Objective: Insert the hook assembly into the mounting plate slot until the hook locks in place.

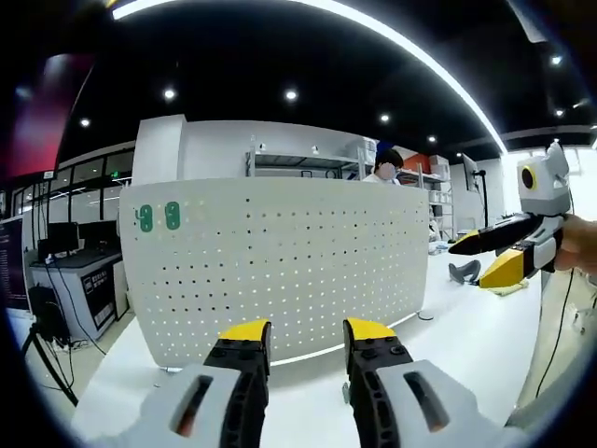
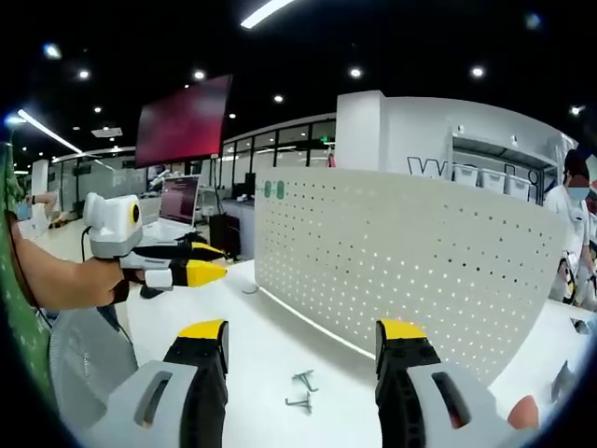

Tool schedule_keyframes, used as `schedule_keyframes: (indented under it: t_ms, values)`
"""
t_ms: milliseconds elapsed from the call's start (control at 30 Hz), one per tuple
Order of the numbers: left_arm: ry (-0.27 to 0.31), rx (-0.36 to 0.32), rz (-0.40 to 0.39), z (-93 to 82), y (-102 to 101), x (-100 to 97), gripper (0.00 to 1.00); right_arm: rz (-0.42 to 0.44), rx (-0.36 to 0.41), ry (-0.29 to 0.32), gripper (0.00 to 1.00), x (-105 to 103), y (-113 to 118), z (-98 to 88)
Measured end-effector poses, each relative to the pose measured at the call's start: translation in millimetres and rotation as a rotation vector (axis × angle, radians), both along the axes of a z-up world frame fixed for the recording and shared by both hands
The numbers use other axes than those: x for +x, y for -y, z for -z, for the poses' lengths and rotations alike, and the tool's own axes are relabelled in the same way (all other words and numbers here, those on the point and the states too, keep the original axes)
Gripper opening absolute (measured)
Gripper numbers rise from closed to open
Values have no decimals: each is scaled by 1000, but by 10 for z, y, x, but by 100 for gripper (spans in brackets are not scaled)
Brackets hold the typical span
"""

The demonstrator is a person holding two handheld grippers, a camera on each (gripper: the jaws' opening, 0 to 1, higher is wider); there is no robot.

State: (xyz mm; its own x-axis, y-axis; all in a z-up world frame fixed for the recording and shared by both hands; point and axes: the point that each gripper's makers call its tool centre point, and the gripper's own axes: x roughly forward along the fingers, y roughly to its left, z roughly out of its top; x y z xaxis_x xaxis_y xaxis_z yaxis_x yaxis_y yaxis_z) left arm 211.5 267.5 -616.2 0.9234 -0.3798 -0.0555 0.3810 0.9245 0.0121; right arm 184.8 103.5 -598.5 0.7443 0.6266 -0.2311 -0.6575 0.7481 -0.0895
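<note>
Two metal hooks [image 2: 301,392] lie on the white counter [image 2: 270,350] just ahead of the right gripper [image 2: 303,343], its fingers open and empty, nearer than the open, empty left gripper [image 1: 305,334]; pegboard [image 2: 410,257] stands beyond.

Left gripper [image 1: 306,338] jaws apart, nothing between, facing upright white pegboard [image 1: 280,261] on white table [image 1: 448,345]. Two green hooks [image 1: 159,217] at board's upper left. Right gripper [image 1: 508,252] at right edge.
</note>
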Motion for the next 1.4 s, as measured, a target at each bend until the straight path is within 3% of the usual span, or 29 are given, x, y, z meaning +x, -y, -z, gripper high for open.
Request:
schedule_keyframes:
  t_ms: [200,600,1167,1400]
  values:
    - [-3,5,-7,18,-6,-14,32,-12,-8,-11,62,43,-17,76]
    - [-22,22,10,105,50,-74,32,-24,-51,-73,56,138,-48,395]
    - [-104,72,76,491,229,-252,32,-30,-116,-181,50,286,-48,895]
    - [-118,81,92,539,244,-340,31,-36,-145,-218,47,349,-69,1071]
